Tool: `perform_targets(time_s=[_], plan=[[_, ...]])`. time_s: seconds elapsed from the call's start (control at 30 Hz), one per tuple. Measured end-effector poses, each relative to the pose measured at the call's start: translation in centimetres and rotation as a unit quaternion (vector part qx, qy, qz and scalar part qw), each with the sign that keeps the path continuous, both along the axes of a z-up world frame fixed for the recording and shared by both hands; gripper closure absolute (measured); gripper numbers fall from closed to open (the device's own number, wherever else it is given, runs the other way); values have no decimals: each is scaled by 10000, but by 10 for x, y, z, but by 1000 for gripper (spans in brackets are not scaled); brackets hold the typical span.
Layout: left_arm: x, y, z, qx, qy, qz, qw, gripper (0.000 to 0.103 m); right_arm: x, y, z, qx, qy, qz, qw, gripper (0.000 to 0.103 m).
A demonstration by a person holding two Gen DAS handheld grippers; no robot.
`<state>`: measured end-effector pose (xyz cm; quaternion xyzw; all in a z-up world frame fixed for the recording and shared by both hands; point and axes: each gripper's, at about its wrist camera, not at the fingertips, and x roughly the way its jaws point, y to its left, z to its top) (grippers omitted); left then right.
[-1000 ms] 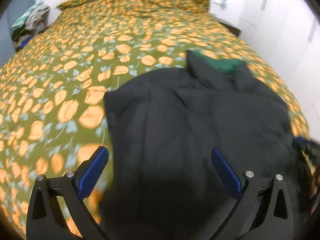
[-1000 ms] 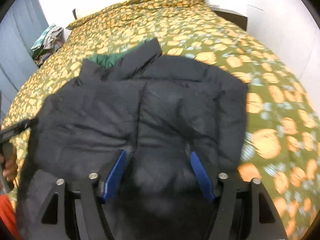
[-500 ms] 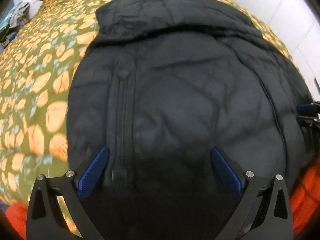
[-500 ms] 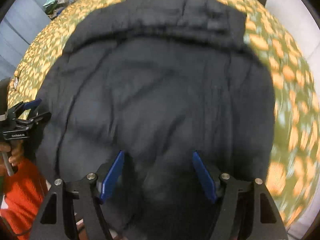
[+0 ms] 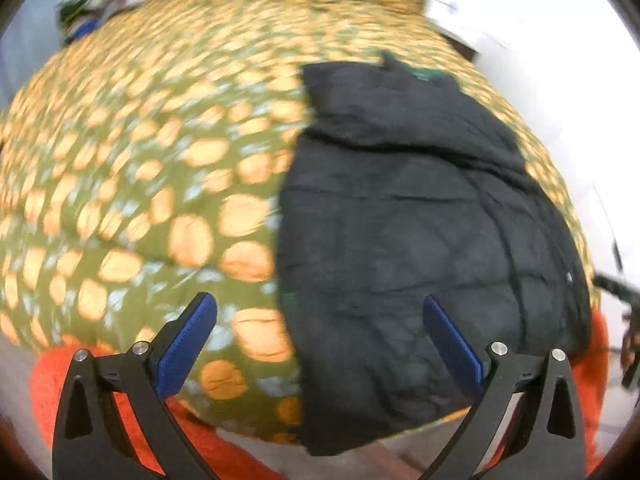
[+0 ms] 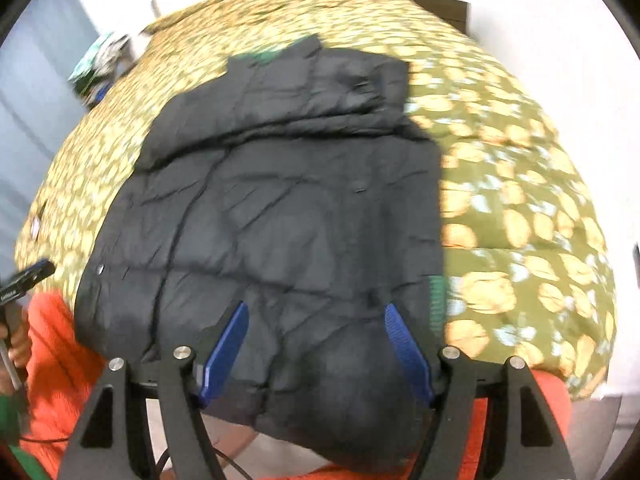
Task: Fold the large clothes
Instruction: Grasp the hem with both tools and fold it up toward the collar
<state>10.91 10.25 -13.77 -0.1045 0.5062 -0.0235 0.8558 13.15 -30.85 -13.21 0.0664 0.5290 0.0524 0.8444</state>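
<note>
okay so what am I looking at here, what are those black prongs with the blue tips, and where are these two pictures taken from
Those prongs are handheld grippers: a person carries one in each hand, and each has a wide-angle camera looking along its two blue-padded fingers. One picture comes from the left gripper, the other from the right gripper. Both sets of jaws stand open, holding nothing.

Ahead is a bed with a green, orange-spotted bedspread. On it lies a black padded jacket, partly folded, its near end hanging over the bed's edge. The orange below looks like the person's clothing. The pictures are blurred.
</note>
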Motion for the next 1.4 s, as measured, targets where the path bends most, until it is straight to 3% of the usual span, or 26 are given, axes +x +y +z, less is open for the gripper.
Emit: perform_targets(time_s=[0.13, 0.37, 0.6, 0.67, 0.73, 0.8, 0.83, 0.93, 1.2, 1.4], plan=[[1, 16, -32, -369, 490, 204, 9979, 1, -10, -21, -4, -34, 43, -316, 9995, 30], [-3, -14, -81, -839, 1180, -329, 9889, 1, -25, -48, -50, 273, 750, -392, 9960, 26], [-7, -44, -94, -566, 1416, -786, 9852, 3, -18, -38, -82, 811, 1102, 33, 9906, 26], [-8, -44, -91, -667, 1476, -799, 9836, 19, -17, -29, -84, 791, 1107, 269, 9903, 25], [-8, -42, -89, -684, 1519, -739, 9833, 39, -16, -24, -81, 720, 1128, 383, 9903, 32], [-10, -38, -86, -705, 1520, -658, 9837, 56, -15, -22, -72, 742, 1061, 467, 9905, 64], [-11, -36, -85, -784, 1517, -622, 9833, 65, -13, -20, -69, 792, 1056, 485, 9901, 66], [-9, -32, -74, -984, 1436, -556, 9832, 79, -11, -12, -55, 687, 966, 626, 9910, 73], [-11, -20, -26, -1068, 930, -629, 9879, 86, -2, -4, -10, 1085, 535, 719, 9900, 78], [-17, -10, -3, -1022, 637, -642, 9906, 87, -3, -2, 5, 1295, 419, 782, 9876, 80]])
